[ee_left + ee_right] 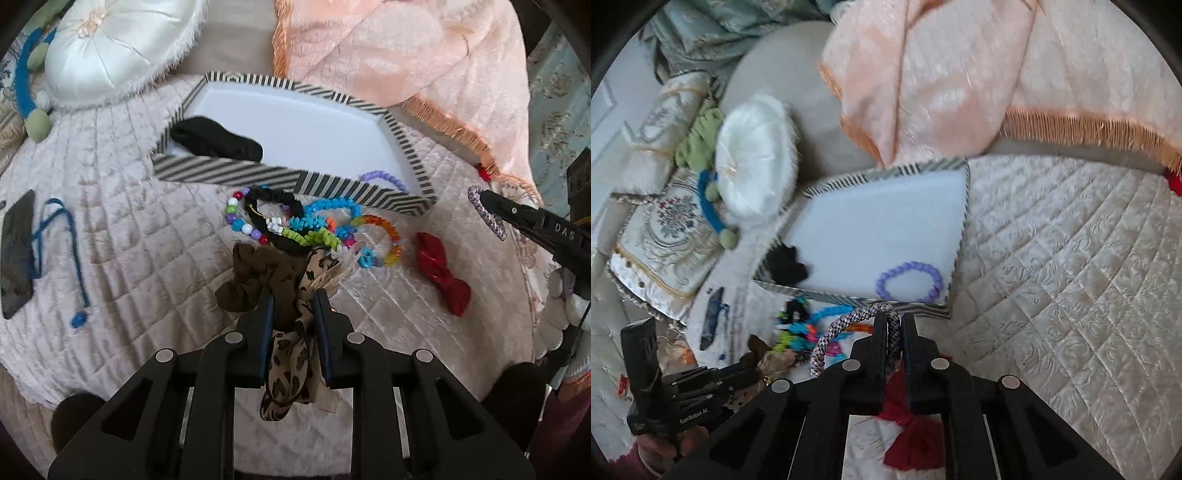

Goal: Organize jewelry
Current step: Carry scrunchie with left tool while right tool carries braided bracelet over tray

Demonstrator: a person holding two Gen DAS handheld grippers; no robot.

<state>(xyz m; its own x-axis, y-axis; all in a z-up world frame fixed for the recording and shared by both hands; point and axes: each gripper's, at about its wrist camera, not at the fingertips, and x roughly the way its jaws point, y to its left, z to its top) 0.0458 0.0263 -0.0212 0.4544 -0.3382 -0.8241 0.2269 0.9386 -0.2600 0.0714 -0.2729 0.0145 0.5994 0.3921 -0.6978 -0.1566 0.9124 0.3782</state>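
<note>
A striped-rim tray (229, 173) (849, 299) lies on the quilt, holding a black scrunchie (216, 138) (786, 267) and a purple bead bracelet (908, 282) (384, 179). A pile of colourful bead bracelets (314, 229) lies just in front of it. My left gripper (293, 306) is shut on a leopard-print scrunchie (291, 365), with a brown scrunchie (258, 280) bunched against its fingers. My right gripper (894, 321) is shut on a grey-purple braided hair tie (834, 332) (485, 214), held above the tray's near edge.
A red sequin bow (441, 273) lies right of the pile. A dark phone (16, 254) and a blue cord (70, 243) lie at the left. A white round cushion (114, 48) and a peach fringed blanket (406, 55) sit behind the tray.
</note>
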